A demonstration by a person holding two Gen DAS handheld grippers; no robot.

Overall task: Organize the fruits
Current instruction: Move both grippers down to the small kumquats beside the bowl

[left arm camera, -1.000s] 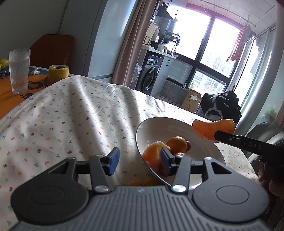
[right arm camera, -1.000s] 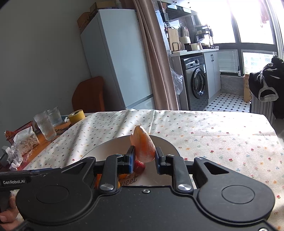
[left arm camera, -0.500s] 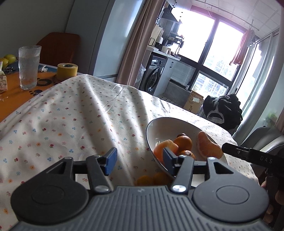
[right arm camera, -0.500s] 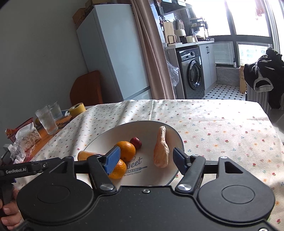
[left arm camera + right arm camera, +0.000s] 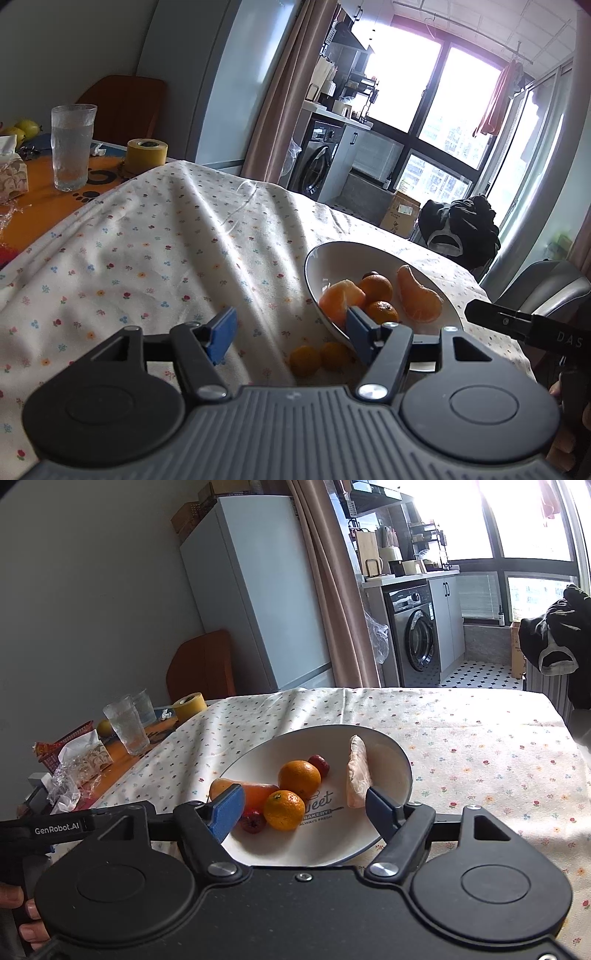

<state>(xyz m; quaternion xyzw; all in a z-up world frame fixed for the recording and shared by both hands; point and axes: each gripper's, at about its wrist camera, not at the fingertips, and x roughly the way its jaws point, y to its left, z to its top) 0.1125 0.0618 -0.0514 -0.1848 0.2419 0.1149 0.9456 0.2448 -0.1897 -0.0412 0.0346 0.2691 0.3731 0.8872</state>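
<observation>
White plate (image 5: pixel 402 768) on the flowered tablecloth (image 5: pixel 147 236), serving as the collection point: it holds two whole mandarins (image 5: pixel 299 778), a peeled half (image 5: pixel 341 301), a peeled segment cluster (image 5: pixel 358 771) lying near the far rim, and two small red fruits (image 5: pixel 319 764). Two small mandarins (image 5: pixel 306 360) lie on the cloth just beside the plate's near edge, presumably next to be gathered. Right gripper (image 5: pixel 301 806) hovers over the plate, jaws wide and empty; left gripper (image 5: pixel 288 332) likewise spread wide, poised above the stray pair (glass (image 5: pixel 72 147) and tape roll (image 5: pixel 147 152) well apart)
</observation>
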